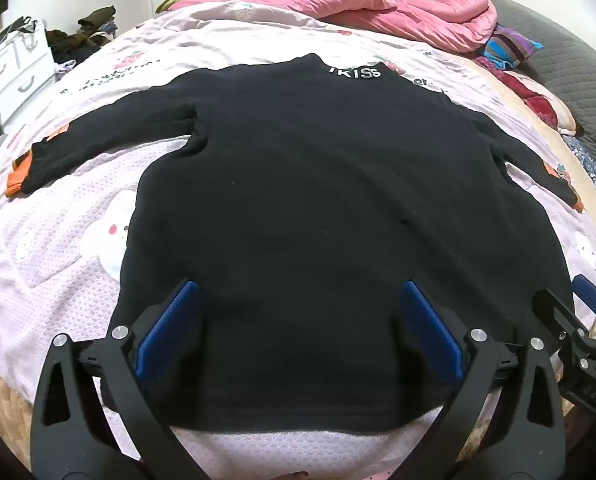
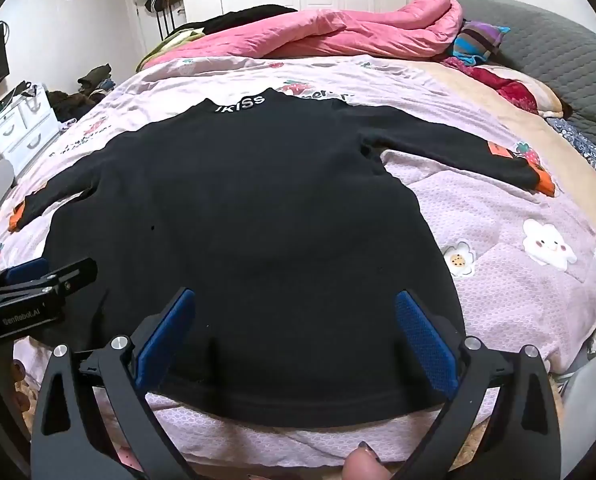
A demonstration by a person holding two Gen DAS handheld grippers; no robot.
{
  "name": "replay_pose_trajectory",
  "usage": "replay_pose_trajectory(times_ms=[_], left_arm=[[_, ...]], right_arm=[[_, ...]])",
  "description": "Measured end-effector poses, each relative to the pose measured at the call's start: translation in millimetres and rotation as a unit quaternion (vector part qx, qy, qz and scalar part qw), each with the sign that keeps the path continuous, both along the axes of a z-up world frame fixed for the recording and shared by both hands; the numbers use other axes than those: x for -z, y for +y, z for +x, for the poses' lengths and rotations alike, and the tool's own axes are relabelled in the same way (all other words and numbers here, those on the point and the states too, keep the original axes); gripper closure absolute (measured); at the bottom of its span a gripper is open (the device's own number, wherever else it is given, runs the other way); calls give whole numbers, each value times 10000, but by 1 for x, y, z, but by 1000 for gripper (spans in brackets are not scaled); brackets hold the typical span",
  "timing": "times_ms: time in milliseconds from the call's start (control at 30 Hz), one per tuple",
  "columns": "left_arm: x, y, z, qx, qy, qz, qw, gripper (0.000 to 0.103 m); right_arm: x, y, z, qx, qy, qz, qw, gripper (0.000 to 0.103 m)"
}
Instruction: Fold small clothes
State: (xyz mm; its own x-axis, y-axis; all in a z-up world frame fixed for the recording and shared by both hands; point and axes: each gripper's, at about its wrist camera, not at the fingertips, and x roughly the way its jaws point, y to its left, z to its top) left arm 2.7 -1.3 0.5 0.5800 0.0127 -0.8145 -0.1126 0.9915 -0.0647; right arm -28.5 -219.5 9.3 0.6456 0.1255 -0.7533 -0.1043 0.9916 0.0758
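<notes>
Black sweater point(image 1: 318, 208) hem at 6 o'clock may bunch or snag bed quilt point(image 1: 58, 240) if left gripper point(image 1: 298, 320) and right gripper point(image 2: 294, 320), jaws apart, clamp unevenly.

A black sweater point(image 2: 242, 216) lies flat on the pink bedcover point(image 2: 498, 216) with both sleeves spread out, and the right gripper point(image 2: 294, 300) hangs over its lower hem with the jaws wide apart.

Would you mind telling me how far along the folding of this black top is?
Done: the black top lies spread flat on the quilt, sleeves out. In hand: nothing; left gripper and right gripper are both open above the hem. Left: every fold.
</notes>
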Motion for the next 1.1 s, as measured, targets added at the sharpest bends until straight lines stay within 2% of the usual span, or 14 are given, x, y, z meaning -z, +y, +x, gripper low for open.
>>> replay_pose_trajectory(times_ms=[1100], left_arm=[[2,-1,-6,102,-7,-78,9999,8]], right_arm=[[1,7,-4,8,-44,-68,10000,4]])
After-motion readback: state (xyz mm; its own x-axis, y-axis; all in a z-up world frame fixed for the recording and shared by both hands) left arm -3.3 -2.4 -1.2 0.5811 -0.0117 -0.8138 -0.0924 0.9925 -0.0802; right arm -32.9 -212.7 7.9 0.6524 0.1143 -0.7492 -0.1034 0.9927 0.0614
